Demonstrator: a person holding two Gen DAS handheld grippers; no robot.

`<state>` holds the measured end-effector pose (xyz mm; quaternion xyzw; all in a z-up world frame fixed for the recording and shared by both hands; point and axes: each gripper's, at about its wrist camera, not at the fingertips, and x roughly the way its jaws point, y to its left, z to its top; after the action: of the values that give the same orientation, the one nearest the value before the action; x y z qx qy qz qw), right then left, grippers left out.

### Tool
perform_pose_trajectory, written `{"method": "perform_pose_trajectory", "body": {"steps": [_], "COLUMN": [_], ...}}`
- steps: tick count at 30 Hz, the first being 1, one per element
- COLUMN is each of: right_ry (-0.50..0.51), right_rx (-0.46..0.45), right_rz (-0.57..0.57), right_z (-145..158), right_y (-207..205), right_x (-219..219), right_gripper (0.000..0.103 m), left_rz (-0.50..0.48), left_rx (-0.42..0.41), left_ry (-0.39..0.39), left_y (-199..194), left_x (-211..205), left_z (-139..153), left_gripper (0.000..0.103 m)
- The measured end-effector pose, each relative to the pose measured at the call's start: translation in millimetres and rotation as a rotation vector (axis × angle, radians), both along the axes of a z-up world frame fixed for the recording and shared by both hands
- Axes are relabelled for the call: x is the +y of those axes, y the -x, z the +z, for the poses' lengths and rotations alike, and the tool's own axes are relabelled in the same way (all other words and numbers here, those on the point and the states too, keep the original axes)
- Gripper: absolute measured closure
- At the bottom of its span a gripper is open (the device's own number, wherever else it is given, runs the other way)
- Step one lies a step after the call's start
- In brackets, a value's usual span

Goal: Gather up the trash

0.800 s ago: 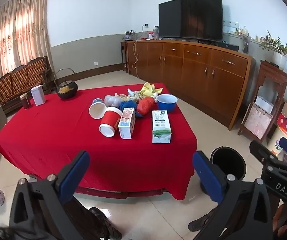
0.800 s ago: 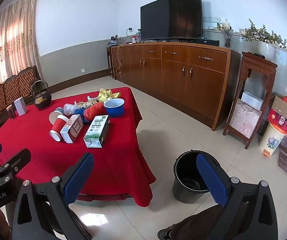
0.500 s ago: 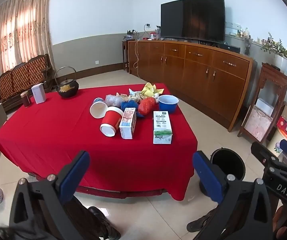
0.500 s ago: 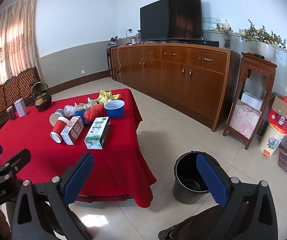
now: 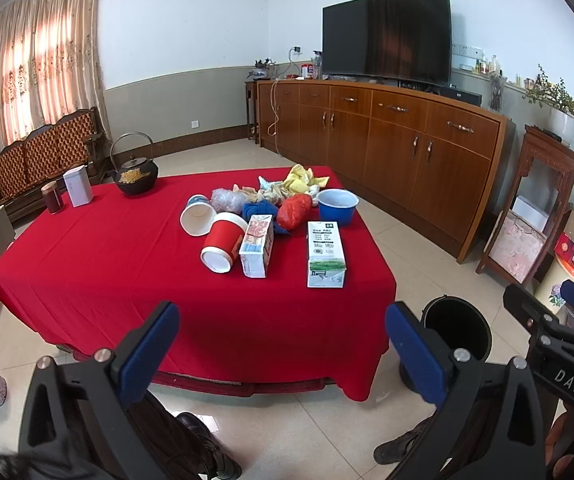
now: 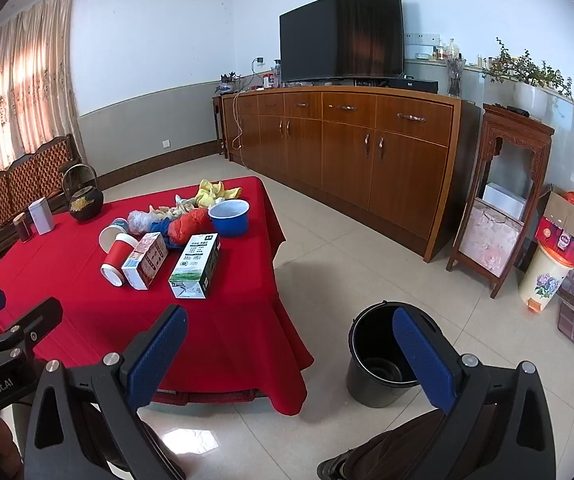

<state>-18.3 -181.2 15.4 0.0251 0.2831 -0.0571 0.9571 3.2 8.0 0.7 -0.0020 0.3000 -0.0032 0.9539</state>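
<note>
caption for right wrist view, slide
Open right gripper faces a trash-strewn red table and black bucket on the floor.

Each hand-held gripper is a black plastic frame with triangular cut-outs and round silver screws at the joints. The left hand-held gripper and the right hand-held gripper both carry flat blue pads on their two fingers. White lettering marks the black bodies. The person wears dark trousers and dark shoes.

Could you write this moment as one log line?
stage: approach | left gripper: jaws open, empty | right gripper: jaws open, empty | trash: on red-clothed table | black plastic bucket: floor
</note>
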Motion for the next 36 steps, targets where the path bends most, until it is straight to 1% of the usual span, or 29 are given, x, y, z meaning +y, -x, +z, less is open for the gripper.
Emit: {"method": "perform_pose_trajectory", "body": {"steps": [13,36], "right_ry": [0.003,0.002], "right_rx": [0.002,-0.002], "right_rz": [0.002,0.000], "right_z": [-5.8,-6.5], "right_y": [-2.7,-2.7], "right_x": [3.4,5.4], "right_gripper": [0.000,0.000], "left_rz": [0.004,0.005], "left_rx": [-0.005,-0.023], "left_ry": [0.000,-0.008], "left_y": [0.0,1.0], "left_x": [1.3,5.4], "left_z": [-0.2,1.6], "left_gripper": [0.000,0.000]}}
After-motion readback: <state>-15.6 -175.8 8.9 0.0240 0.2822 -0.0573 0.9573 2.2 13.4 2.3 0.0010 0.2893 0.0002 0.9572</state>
